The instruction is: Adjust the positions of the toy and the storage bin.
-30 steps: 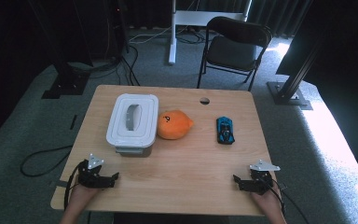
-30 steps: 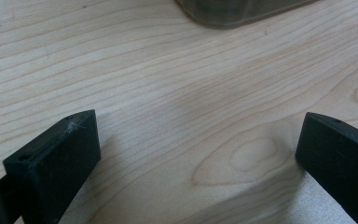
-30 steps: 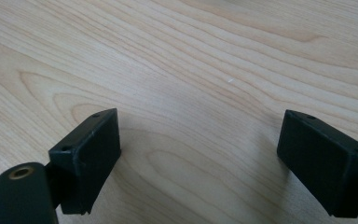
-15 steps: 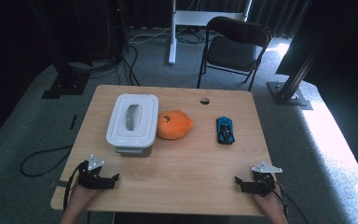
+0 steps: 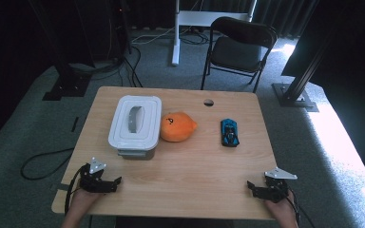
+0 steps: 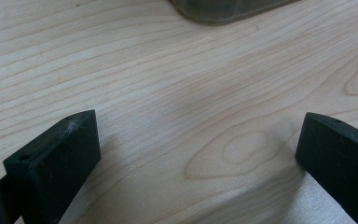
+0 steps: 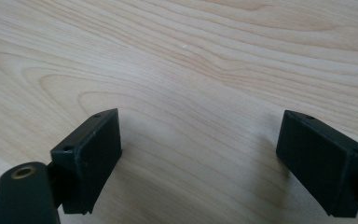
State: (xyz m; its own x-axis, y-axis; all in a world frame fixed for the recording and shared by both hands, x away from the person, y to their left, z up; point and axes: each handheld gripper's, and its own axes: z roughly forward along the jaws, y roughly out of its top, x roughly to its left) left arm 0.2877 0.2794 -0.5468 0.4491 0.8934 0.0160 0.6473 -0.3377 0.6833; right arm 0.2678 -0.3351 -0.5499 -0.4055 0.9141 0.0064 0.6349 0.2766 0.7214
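Observation:
A white lidded container (image 5: 134, 124) stands on the left half of the wooden table (image 5: 190, 166). An orange plush toy (image 5: 176, 127) lies just right of it, and a small blue toy car (image 5: 229, 132) sits farther right. My left gripper (image 5: 116, 182) rests open near the front left corner, its jaws wide over bare wood (image 6: 196, 135); the container's edge (image 6: 228, 9) shows at the top of the left gripper view. My right gripper (image 5: 250, 187) rests open near the front right corner, jaws spread over bare wood (image 7: 200, 135).
A round cable hole (image 5: 208, 102) is in the table's far edge. A black folding chair (image 5: 240, 47) stands behind the table, and a white desk leg (image 5: 175, 33) beside it. Cables (image 5: 43, 161) lie on the grey carpet at the left.

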